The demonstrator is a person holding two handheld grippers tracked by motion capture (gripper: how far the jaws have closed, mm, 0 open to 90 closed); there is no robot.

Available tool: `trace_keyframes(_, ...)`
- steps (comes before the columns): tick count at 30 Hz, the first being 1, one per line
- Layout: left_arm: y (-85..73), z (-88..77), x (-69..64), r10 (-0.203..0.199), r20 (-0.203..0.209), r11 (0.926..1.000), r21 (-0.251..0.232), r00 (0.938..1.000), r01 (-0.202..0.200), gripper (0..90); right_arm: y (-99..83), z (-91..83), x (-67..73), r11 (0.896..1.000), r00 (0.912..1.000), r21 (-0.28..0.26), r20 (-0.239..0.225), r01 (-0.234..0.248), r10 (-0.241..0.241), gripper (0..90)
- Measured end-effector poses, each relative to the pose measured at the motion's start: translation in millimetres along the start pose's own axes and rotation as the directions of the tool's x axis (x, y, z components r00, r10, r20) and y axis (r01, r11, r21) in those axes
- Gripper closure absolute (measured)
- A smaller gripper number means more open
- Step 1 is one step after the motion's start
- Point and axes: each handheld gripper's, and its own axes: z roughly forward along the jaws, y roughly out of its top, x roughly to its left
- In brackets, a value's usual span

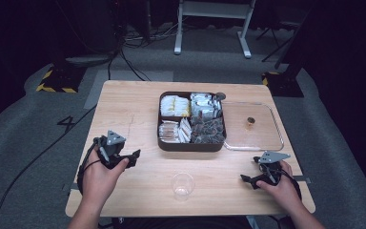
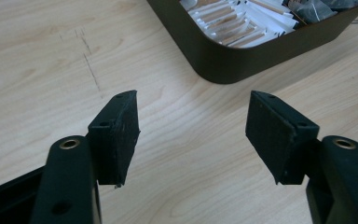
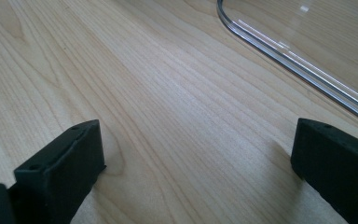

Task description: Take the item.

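L gripper [image 2: 193, 135] jaws spread, empty, approaching sachet tray [image 2: 223, 60]; R gripper [image 3: 196, 163] spread, idle. Next: probably pinch one sachet for plastic cup [image 1: 183, 185].

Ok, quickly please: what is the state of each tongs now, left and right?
Left tongs: open, holding nothing, only bare table between the jaws.
Right tongs: open, holding nothing, low over the table.
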Motion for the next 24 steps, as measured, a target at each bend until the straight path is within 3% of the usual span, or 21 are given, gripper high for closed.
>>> trace_keyframes(5, 20.9, 1.9, -4.4, 0.012, 0.013, 0.9991, -0.042, 0.9999, -0.011, 35.2, 0.5, 0.5, -0.7, 1.000, 1.0000, -0.001, -0.004, 0.004, -0.004, 2.6)
trace_keyframes(16, 52.9, 20.0, -11.1, 0.037, 0.035, 0.9970, -0.069, 0.9987, -0.034, 34.6, 0.8, 0.8, -0.6, 1.000, 1.0000, -0.002, -0.005, 0.003, -0.003, 2.6)
trace_keyframes(24, 71.4, 33.5, -11.4, 0.011, 0.036, 0.9953, -0.097, 0.9993, -0.008, 34.2, 0.6, 0.5, -0.2, 1.000, 1.0000, -0.001, -0.001, 0.002, -0.002, 2.9)
